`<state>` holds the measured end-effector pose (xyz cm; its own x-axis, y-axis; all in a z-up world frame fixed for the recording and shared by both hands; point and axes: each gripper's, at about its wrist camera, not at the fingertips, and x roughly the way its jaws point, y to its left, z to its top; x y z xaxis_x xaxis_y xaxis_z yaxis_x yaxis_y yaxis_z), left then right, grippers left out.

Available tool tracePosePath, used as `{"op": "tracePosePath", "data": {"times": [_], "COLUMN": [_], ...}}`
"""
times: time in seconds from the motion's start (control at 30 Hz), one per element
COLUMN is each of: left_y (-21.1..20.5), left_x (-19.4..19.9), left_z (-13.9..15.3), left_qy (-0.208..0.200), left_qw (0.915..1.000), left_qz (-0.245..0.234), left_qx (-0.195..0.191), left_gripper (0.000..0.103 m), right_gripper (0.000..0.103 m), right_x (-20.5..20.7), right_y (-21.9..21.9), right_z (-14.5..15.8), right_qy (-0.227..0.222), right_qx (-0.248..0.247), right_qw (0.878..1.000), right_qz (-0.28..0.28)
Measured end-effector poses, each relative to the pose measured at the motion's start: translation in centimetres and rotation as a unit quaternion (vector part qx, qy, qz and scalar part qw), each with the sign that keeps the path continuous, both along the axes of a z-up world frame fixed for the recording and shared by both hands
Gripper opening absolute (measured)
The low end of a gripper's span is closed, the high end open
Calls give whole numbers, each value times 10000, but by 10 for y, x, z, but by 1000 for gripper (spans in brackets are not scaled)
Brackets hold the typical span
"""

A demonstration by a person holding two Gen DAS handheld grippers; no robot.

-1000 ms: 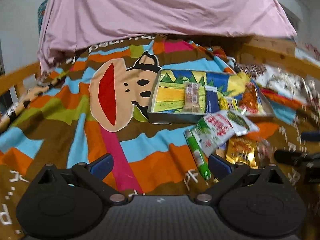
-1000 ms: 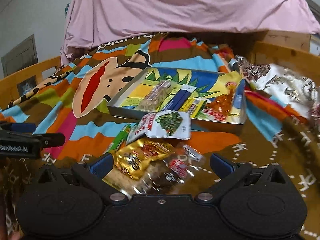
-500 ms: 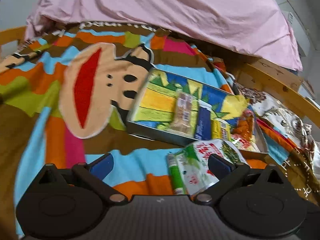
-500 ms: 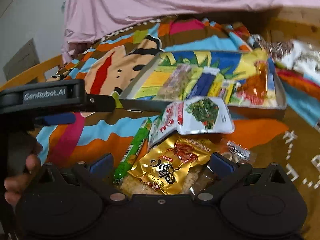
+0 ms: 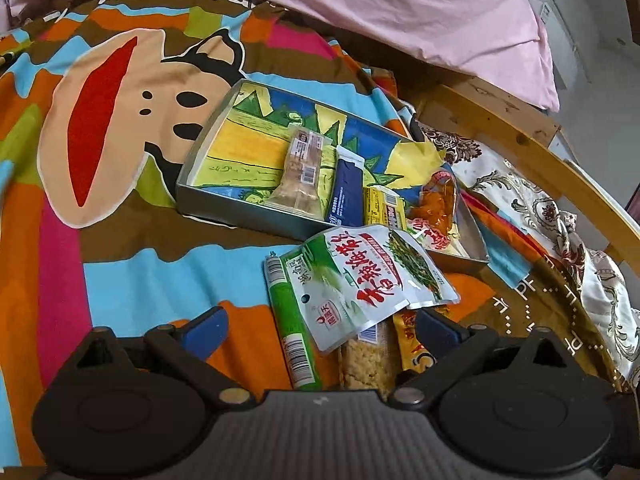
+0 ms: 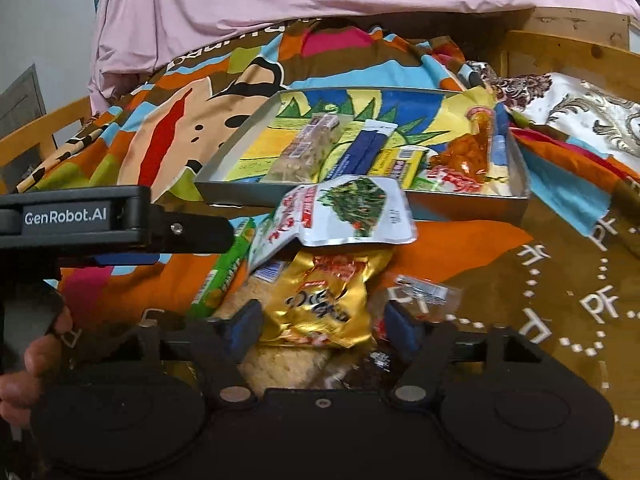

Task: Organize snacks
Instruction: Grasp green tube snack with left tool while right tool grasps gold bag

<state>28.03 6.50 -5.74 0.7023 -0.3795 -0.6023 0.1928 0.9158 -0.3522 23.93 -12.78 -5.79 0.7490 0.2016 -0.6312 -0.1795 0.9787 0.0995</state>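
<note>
A metal tray point(image 5: 240, 220) point(image 6: 472, 206) on the bedspread holds several snacks: a clear bar, a blue sachet, yellow packs and an orange pouch. In front of it lies a loose pile: a white-and-green packet point(image 5: 360, 280) point(image 6: 352, 212), a green stick point(image 5: 290, 320) point(image 6: 224, 272), a rice bar point(image 5: 368, 360) and a gold packet point(image 6: 320, 304). My left gripper point(image 5: 320, 328) is open over the green stick and the white-and-green packet. My right gripper point(image 6: 322, 328) has its jaws closing, and its pads touch both sides of the gold packet.
The left gripper's black body point(image 6: 80, 220) and a person's hand point(image 6: 32, 360) fill the left of the right wrist view. A pink sheet point(image 5: 360, 0) covers the back. A wooden bed rail point(image 5: 540, 152) and patterned cloth point(image 5: 560, 220) lie on the right.
Both grippers sank closer to the snack pile. The right jaws went from wide open to narrowed around the gold packet. The left gripper swung right over the green stick and stayed open.
</note>
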Motion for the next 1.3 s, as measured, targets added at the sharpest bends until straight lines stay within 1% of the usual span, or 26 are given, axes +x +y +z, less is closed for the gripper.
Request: {"op": "tracePosePath", "data": {"times": [0.1, 0.23, 0.27, 0.3, 0.33, 0.47, 0.6, 0.63, 0.73, 0.77, 0.8, 0.9, 0.97, 1.07, 1.1, 1.2, 1.3], "left_y": [1, -5, -7, -8, -10, -13, -13, -13, -14, -15, -16, -15, -11, -1, 0, -6, -11], "left_x": [-1, -2, -1, 0, 1, 6, 10, 11, 13, 14, 15, 18, 22, 23, 23, 24, 21], "left_z": [0, 1, 0, -1, -3, -10, -17, -19, -22, -22, -22, -25, -29, -34, -34, -33, -30], "left_qy": [1, -124, -121, -109, -83, 47, 170, 204, 208, 201, 208, 297, 473, 586, 602, 577, 627], "left_qw": [9999, 9997, 9996, 9996, 9996, 9992, 9986, 9985, 9989, 9990, 9990, 9987, 9975, 9972, 9972, 9970, 9961], "left_qz": [-68, -193, -197, -193, -184, -52, 48, 62, 68, 60, 56, 176, 340, 426, 427, 332, 283], "left_qx": [-84, 75, 129, 158, 183, 400, 496, 504, 414, 388, 386, 384, 388, 158, 149, 396, 557], "left_gripper": [97, 95, 95, 94, 92, 80, 73, 69, 63, 60, 59, 50, 35, 33, 33, 33, 27], "right_gripper": [61, 62, 63, 68, 71, 72, 75, 75, 76, 76, 76, 76, 74, 68, 67, 65, 65], "right_x": [-6, -5, -5, -4, -4, -1, 6, 9, 15, 16, 17, 16, 16, 15, 15, 15, 12], "right_y": [-10, -13, -12, -10, -9, -8, -8, -9, -14, -15, -16, -15, -17, -18, -18, -18, -20], "right_z": [2, 2, 2, 2, 1, -1, -4, -5, -8, -8, -8, -9, -9, -9, -9, -8, -7], "right_qy": [24, -29, -79, -108, -128, -164, -174, -159, -121, -116, -114, -135, -129, -96, -82, -68, -49], "right_qx": [-73, -195, -242, -281, -319, -400, -365, -328, -148, -101, -72, -66, -7, 87, 105, 114, 116], "right_qw": [10000, 9998, 9997, 9995, 9994, 9990, 9992, 9993, 9996, 9997, 9997, 9996, 9997, 9996, 9996, 9996, 9997], "right_qz": [-61, -16, 17, 45, 72, 84, -20, -63, -189, -210, -224, -228, -228, -242, -239, -233, -216]}}
